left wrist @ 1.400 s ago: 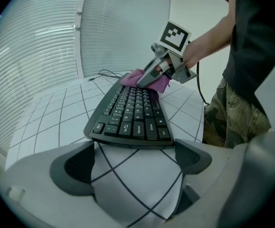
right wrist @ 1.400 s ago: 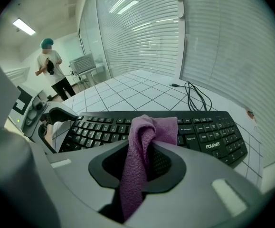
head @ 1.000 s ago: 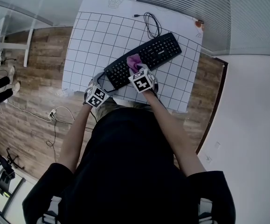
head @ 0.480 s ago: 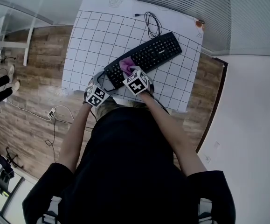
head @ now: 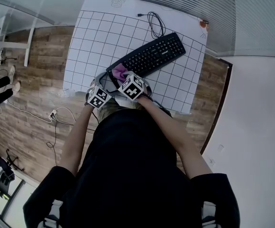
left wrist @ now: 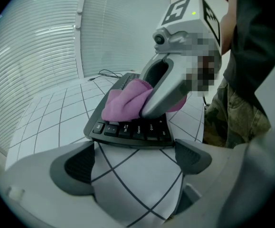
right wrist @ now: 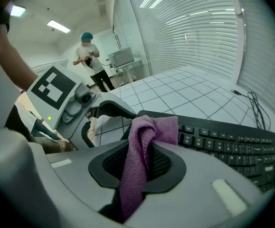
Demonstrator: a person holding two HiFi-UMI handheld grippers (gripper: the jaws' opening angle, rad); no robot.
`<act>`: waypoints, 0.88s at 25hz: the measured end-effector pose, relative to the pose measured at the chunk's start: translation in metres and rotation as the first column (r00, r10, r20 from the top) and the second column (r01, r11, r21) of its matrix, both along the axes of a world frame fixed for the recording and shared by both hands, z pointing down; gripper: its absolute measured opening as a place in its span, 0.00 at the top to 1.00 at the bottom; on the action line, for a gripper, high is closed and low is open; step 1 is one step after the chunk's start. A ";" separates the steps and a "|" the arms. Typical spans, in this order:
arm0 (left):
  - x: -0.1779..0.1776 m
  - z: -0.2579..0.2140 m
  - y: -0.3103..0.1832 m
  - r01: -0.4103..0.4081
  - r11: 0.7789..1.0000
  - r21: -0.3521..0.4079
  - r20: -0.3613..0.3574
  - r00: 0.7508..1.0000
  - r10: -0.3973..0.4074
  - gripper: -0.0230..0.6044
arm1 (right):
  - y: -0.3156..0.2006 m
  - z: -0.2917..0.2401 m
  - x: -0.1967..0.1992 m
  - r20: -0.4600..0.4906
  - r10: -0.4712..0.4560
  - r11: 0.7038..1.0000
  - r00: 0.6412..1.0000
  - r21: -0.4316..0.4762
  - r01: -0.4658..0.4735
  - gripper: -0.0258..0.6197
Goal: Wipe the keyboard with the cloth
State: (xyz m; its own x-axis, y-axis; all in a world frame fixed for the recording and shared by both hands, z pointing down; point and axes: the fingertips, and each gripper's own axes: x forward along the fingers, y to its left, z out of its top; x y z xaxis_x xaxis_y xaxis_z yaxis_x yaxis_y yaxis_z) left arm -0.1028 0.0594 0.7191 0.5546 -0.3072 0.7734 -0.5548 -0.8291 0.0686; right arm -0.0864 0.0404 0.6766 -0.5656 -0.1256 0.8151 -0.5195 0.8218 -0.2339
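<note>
right gripper (right wrist: 144, 161) pinching cloth (right wrist: 149, 129), keyboard's (right wrist: 232, 144) left edge, left gripper (left wrist: 136, 159) agape

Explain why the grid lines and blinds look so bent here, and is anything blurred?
Head view: the wide lens bows the white gridded table mat near its edges. Left gripper view: fisheye curves the white window blinds, and the corners go black. Right gripper view: the purple woven cloth looms large, close to the lens.

The person wears a black shirt (head: 132, 175); left claw (left wrist: 135, 161) and right claw (right wrist: 139, 164) are grey.
</note>
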 end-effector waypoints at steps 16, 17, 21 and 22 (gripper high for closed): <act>0.000 -0.001 0.000 0.000 1.000 -0.003 0.004 1.000 0.000 0.16 | -0.009 -0.055 -0.003 0.288 0.014 0.998 0.957 -0.065 0.005 0.82; 0.000 -0.001 0.000 0.000 1.000 -0.003 0.004 1.000 0.000 0.16 | -0.023 -0.062 0.016 0.305 0.068 0.997 0.950 -0.058 -0.053 0.82; 0.001 0.000 0.000 0.001 1.000 -0.002 0.004 1.000 -0.001 0.16 | -0.094 -0.072 0.128 0.286 0.281 0.955 0.916 0.016 -0.298 0.82; 0.000 0.000 -0.001 0.001 1.000 -0.002 0.004 1.000 -0.001 0.16 | -0.111 -0.071 0.161 0.261 0.331 0.934 0.907 0.042 -0.354 0.82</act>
State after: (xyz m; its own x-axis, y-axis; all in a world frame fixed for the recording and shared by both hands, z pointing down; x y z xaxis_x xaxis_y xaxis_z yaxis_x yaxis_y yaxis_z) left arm -0.1023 0.0587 0.7192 0.5512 -0.3063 0.7761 -0.5557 -0.8286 0.0676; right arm 0.0748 -0.0707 0.6054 -0.6559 -0.4111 0.6331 -0.7078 0.6264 -0.3265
